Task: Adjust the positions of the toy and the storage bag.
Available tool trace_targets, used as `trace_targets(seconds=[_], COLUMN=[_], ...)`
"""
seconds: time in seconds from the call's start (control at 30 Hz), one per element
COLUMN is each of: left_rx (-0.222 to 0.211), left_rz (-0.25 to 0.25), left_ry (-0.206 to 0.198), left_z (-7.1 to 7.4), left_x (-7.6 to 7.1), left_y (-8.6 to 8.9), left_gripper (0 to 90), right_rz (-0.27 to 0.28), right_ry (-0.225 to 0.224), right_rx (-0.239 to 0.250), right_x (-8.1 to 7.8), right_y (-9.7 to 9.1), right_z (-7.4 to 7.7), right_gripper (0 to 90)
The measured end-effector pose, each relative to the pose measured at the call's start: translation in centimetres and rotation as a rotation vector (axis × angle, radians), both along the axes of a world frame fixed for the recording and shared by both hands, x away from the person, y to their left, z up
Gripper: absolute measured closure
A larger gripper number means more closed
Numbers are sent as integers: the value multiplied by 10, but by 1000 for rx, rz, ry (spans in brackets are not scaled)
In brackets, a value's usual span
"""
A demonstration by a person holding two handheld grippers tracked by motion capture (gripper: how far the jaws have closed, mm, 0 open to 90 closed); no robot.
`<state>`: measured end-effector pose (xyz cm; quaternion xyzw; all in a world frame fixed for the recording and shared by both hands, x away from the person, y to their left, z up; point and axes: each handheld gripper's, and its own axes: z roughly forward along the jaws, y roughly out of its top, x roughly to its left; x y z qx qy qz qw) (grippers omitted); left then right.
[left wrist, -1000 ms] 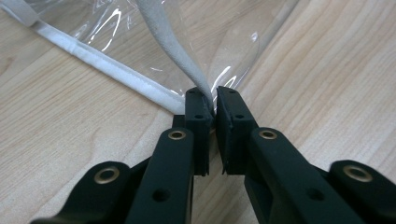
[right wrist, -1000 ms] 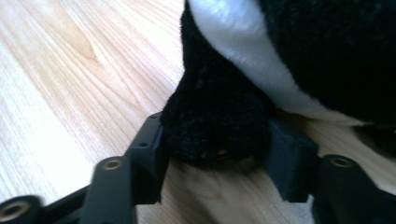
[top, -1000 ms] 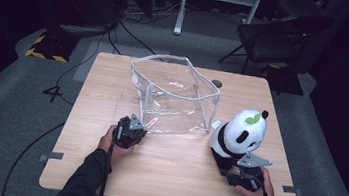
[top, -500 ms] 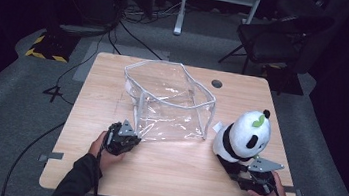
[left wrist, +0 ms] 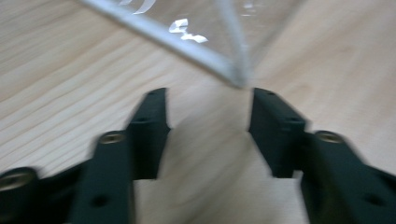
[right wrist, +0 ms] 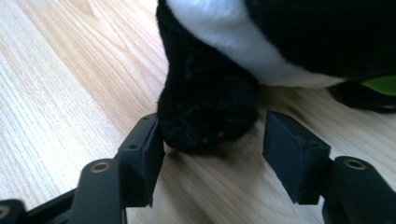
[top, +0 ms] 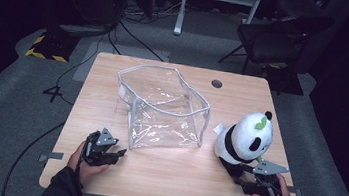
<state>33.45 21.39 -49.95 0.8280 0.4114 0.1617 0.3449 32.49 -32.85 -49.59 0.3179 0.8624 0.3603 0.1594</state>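
Observation:
A clear plastic pouch with a grey zip rim stands open in the middle of the wooden table. My left gripper rests near the table's front left, just short of the pouch's near corner. Its jaws have just been opening and nothing is between them. A black and white panda plush sits upright at the right. My right gripper lies in front of it. Its jaws have just been opening and now stand either side of the panda's black foot without pinching it.
A round cable hole sits near the table's far edge. Beyond the table stand a dark chair and a white frame, with cables on the floor. Bare wood lies between the two grippers along the front edge.
The left gripper dragged the pouch nearer, then opened and drew back to the front left. The right gripper set the panda down to the right and opened off its foot.

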Motion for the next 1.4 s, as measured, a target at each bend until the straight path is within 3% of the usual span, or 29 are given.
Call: trace_targets(seconds=[0.07, 0.2, 0.27, 0.4, 0.47, 0.57, 0.63, 0.7, 0.77, 0.87, 0.97, 1.0, 1.03, 1.17, 1.27, 1.4], left_rx=[1, 46, 32, -18, -19, -22, -88, -93, -102, -110, -62, -78, -96, -154, -148, -159], left_rz=[44, 129, 156, 206, 235, 283, 300, 310, 302, 273, 246, 231, 206, 192, 184, 155], left_ry=[-12, -13, -13, 11, 4, 24, 43, 65, 66, 74, 47, 41, 61, 87, 60, 90], left_z=[0, 0, 1, -1, -1, 1, 0, -2, -4, -3, -4, -4, -3, -2, -2, -1], left_x=[3, 15, 23, 40, 50, 67, 79, 90, 97, 105, 110, 111, 113, 121, 126, 135], left_y=[4, 11, 16, 23, 23, 23, 25, 23, 18, 7, -8, -11, -13, -24, -32, -41], left_gripper=[388, 297, 271, 236, 236, 230, 230, 229, 221, 220, 225, 225, 225, 202, 211, 216], right_rz=[-16, -22, -49, -120, -165, -215, -220, -221, -230, -229, -239, -239, -233, -249, -254, -259], right_ry=[-9, -22, -36, -54, -75, -92, -91, -82, -65, -49, -46, -46, -50, -42, -37, -42], right_rx=[-6, -7, -9, 42, 41, 52, 51, 37, 9, 17, 25, 25, 29, 63, 70, 51], right_x=[-2, -6, -7, -4, 0, 13, 17, 24, 33, 39, 50, 50, 52, 60, 65, 72], right_y=[-3, -15, -23, -41, -46, -47, -46, -45, -45, -46, -47, -47, -47, -48, -49, -47], right_z=[2, 6, 7, 12, 15, 19, 19, 17, 13, 10, 6, 6, 6, 5, 6, 5], right_gripper=[341, 344, 381, 441, 448, 456, 456, 442, 442, 442, 429, 429, 420, 370, 365, 373])
